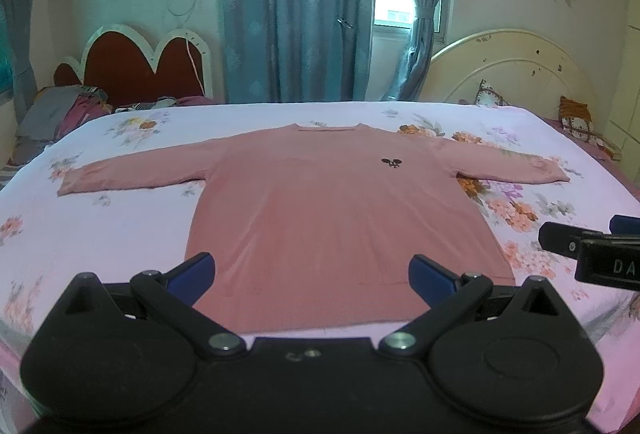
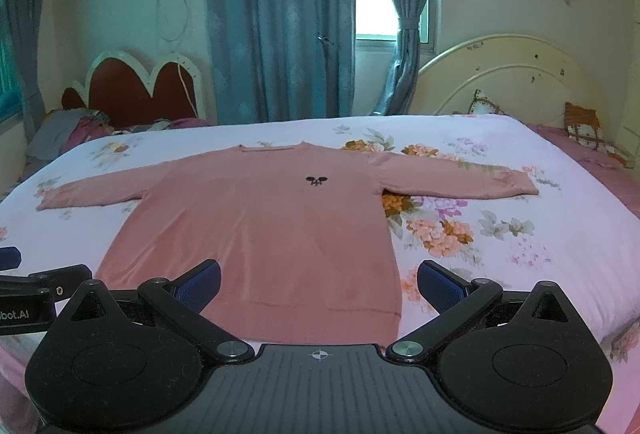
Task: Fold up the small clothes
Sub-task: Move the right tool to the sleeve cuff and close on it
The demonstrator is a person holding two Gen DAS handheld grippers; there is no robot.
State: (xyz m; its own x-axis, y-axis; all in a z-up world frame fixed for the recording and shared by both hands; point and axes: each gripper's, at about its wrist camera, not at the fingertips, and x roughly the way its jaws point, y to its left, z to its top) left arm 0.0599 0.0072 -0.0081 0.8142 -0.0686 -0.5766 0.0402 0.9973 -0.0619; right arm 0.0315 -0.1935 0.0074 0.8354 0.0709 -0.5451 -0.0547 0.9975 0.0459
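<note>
Pink sweater (image 1: 340,209) lies flat on the floral bedsheet (image 1: 120,234), sleeves spread out sideways. Left gripper (image 1: 312,276) and right gripper (image 2: 319,284) hover at its hem, jaws spread wide, holding nothing.

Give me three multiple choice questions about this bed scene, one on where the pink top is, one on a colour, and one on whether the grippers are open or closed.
1. Where does the pink sweater lie?
A. Spread flat on the floral bedsheet
B. Hung on the curtain
C. Bunched against the cream headboard

2. What colour is the small emblem on the sweater's chest?
A. White
B. Dark, nearly black
C. Yellow

3. How do the left gripper and right gripper stand?
A. Both shut on a sleeve
B. One open, one shut
C. Both open, holding nothing

Answers:
1 A, body and both sleeves lie spread out on the sheet.
2 B, the mark reads dark against the pink.
3 C, each pair of blue fingers stands wide apart with only the hem in view between them.
</note>
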